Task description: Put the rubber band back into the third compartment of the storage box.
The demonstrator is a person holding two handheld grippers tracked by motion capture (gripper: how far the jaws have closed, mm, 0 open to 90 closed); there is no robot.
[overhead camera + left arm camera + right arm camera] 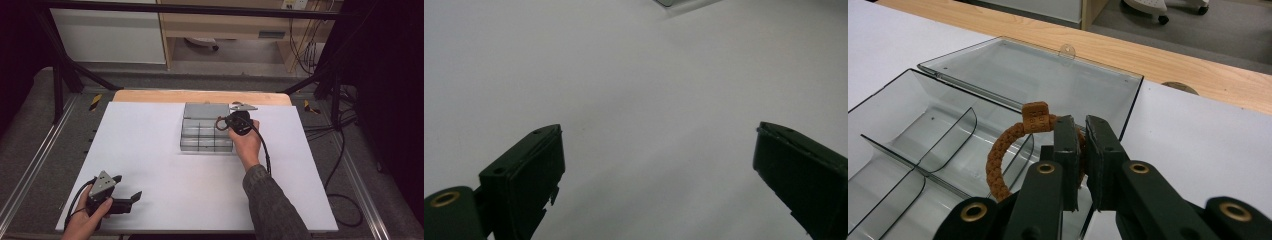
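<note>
The right gripper (1079, 150) pinched a brown braided bracelet (1008, 150) between its jaws, holding it just above the compartments of a clear plastic organizer box (913, 125) whose lid (1048, 80) lay open flat behind it. The box sat toward the far middle of the white bench (150, 150). The left gripper (126, 187) rested at the near left corner of the bench, well apart from the box, its jaws spread wide with nothing between them.
</note>
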